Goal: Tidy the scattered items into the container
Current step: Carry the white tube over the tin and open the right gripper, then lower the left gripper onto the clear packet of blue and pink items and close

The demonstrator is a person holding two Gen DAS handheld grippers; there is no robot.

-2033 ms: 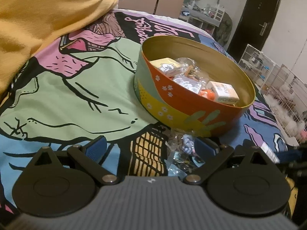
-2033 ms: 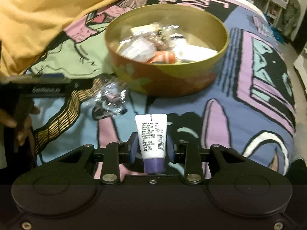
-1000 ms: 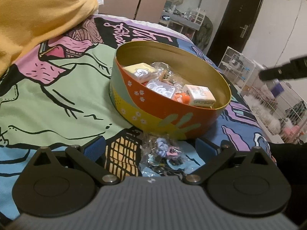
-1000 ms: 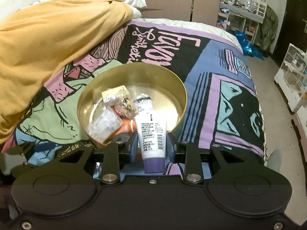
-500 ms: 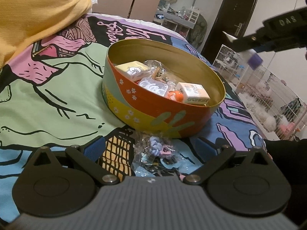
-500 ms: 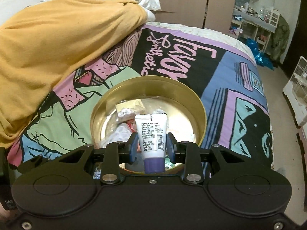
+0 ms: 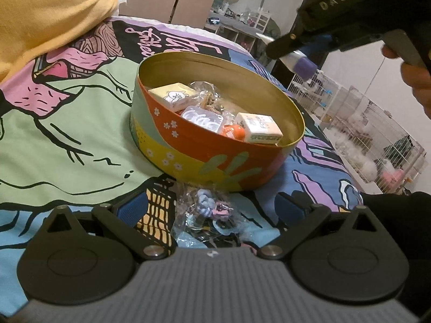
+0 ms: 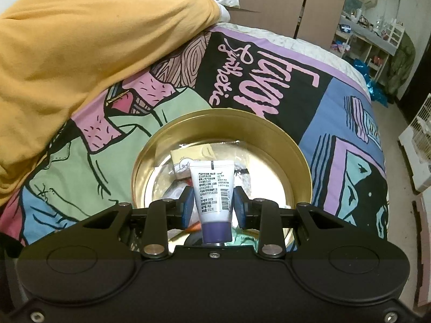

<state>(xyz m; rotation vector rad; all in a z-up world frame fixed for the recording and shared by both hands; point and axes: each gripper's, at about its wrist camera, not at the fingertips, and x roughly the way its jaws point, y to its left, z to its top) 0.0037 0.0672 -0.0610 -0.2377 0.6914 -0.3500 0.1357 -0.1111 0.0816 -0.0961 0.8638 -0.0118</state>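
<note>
Left wrist view: left hand-held gripper [image 7: 211, 207] spread wide, nothing clamped. Clear bag [image 7: 208, 214] of small trinkets lies on the bed [image 7: 67, 134] between its blue pads [image 7: 133, 210], not touched by either. Tin [image 7: 215, 161] sits just ahead of the bag, holding two small boxes [image 7: 258, 127], a clear pack of white rings [image 7: 202, 117] and an orange piece [image 7: 237, 132]. Right hand-held gripper [image 7: 289, 51] hangs up and to the right, above the tin's far rim, with the tube [image 7: 301, 63] in it, purple cap showing.

Right wrist view: right hand-held gripper [image 8: 212, 204] clenched on the tube [image 8: 212, 188], pads [image 8: 187, 207] against both sides, cap toward the camera, flat end forward. Tin [image 8: 296, 161] lies directly below and ahead, open top visible. Orange blanket [image 8: 94, 40] far left.
</note>
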